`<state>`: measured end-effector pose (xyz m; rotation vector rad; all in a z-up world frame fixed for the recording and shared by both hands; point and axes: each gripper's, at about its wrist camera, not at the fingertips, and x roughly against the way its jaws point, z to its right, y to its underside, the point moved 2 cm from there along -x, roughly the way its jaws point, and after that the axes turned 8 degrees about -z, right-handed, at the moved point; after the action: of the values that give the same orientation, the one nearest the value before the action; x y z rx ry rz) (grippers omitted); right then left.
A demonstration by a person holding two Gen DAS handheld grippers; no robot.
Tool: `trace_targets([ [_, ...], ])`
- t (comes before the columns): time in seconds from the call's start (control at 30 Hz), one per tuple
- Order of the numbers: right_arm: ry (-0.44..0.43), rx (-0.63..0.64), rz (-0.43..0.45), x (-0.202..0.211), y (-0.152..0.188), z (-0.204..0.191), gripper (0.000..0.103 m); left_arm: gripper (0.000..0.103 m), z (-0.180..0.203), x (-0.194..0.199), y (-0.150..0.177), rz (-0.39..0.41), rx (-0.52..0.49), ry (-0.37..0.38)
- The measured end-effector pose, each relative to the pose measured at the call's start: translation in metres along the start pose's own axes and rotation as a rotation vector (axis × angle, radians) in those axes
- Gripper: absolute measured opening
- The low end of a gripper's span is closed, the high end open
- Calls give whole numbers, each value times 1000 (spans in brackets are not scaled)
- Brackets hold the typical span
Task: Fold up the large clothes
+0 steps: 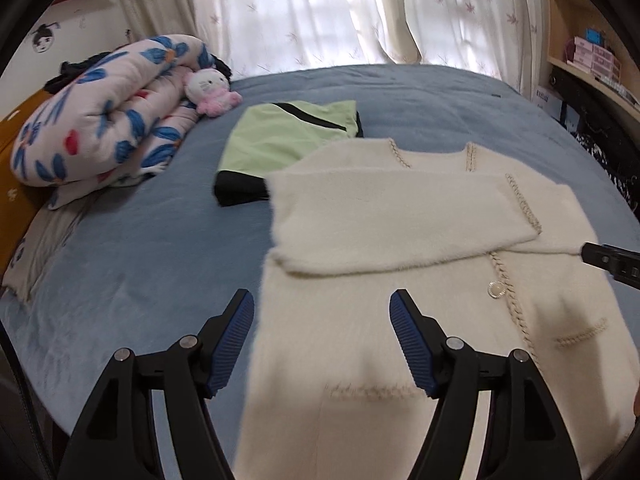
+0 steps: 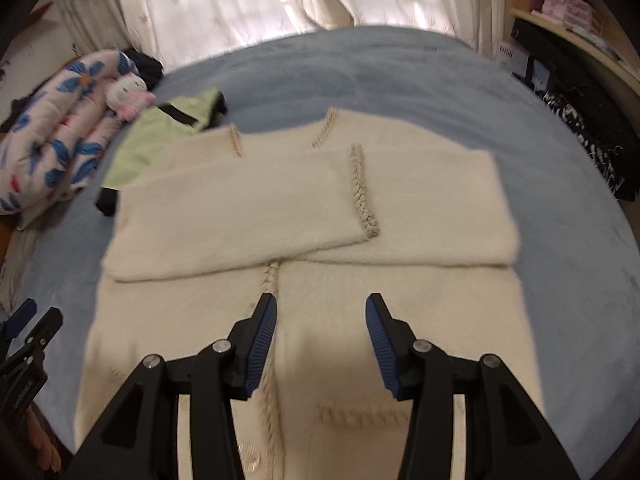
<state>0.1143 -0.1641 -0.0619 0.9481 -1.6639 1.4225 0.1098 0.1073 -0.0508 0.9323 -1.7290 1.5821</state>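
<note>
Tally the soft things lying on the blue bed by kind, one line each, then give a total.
Cream cardigan: 1
Green and black garment: 1
Floral quilt: 1
Plush toy: 1
Total: 4

Cream cardigan [image 2: 304,216] flat on bed, sleeves folded across.

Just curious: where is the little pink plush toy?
In both views the pink plush toy sits far left on the blue bed, against the rolled floral quilt, beside the green garment.
</note>
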Motion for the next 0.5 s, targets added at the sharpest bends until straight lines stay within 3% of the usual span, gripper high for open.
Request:
trace_targets([
  [0.2,7,50,103,66,34,-3,49,72,-21,52,25,61,28,-20],
  [0.5,29,135,193,116,90,-8,49,74,-61,89,74,97,75,-48],
])
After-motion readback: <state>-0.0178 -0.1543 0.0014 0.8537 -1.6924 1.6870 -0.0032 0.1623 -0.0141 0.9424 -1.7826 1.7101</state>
